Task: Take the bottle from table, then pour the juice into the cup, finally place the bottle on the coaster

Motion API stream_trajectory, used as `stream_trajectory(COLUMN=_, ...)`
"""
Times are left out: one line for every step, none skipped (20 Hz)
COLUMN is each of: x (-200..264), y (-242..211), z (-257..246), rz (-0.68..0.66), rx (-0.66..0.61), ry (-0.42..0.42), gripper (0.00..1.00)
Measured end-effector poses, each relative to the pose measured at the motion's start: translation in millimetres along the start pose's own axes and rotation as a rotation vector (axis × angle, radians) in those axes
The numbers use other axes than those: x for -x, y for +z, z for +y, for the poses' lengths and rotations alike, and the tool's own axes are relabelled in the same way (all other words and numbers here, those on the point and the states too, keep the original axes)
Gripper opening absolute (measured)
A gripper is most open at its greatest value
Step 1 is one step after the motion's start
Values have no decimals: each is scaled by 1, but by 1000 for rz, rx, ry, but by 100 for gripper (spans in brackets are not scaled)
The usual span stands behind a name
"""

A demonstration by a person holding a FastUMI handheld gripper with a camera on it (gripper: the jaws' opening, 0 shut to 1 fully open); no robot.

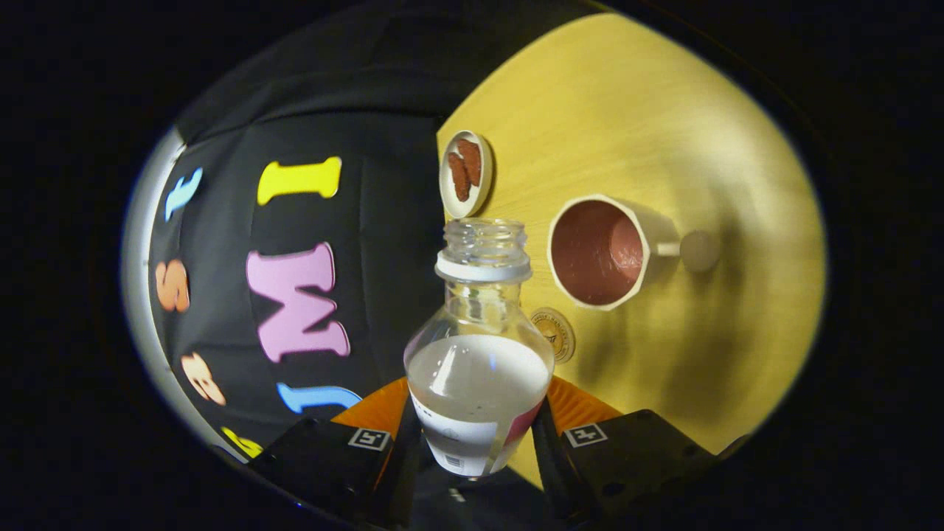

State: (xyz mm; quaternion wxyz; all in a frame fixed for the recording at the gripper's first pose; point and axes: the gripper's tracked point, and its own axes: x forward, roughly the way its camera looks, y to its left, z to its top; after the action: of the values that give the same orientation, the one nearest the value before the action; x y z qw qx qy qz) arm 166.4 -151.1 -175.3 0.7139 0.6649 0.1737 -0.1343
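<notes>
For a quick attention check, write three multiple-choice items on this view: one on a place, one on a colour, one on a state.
1. Where is the bottle?
A. between the gripper fingers
B. on the coaster
C. inside the cup

2. What colour is the cup's inside?
A. green
B. reddish-brown
C. blue

3. What is the bottle's state?
A. capped
B. empty
C. open, partly filled

Answers:
1. A, both fingers press its sides.
2. B, the inner wall shows reddish-brown.
3. C, the neck is bare and liquid fills the lower body.

A small white dish [465,174] holding reddish-brown pieces [464,171] lies on the pale wooden table [634,110].
</notes>
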Motion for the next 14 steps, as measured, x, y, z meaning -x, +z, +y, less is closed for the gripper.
stream_trajectory(x=4, y=-1, z=-1, rz=-13, rx=93, ry=15, gripper=70)
stream_trajectory(x=10, y=0, z=0, rz=-30, rx=173, ry=36, gripper=70)
stream_trajectory(x=13, y=-2, z=0, rz=-40, rx=246, ry=57, gripper=70)
stream_trajectory(x=20, y=-6, z=-1, rz=-50, rx=324, ry=71, gripper=70)
stream_trajectory(x=23, y=-9, z=-5, rz=-56, rx=412, ry=77, gripper=70)
stream_trajectory(x=28, y=-12, z=-11, rz=-57, rx=501, ry=74, gripper=70)
stream_trajectory(x=33, y=-18, z=-12, rz=-59, rx=586, ry=80, gripper=70)
stream_trajectory(x=33, y=-22, z=-11, rz=-67, rx=669, ry=86, gripper=70)
stream_trajectory(x=35, y=-26, z=-13, rz=-78, rx=751, ry=91, gripper=70)
stream_trajectory(x=37, y=-26, z=-15, rz=-98, rx=831, ry=91, gripper=70)
stream_trajectory(x=36, y=-26, z=-18, rz=-123, rx=906, ry=88, gripper=70)
stream_trajectory(x=30, y=-35, z=-15, rz=-142, rx=975, ry=87, gripper=70)
stream_trajectory(x=27, y=-38, z=-15, rz=-159, rx=1037, ry=94, gripper=70)
stream_trajectory(x=22, y=-43, z=-15, rz=-169, rx=1093, ry=101, gripper=70)
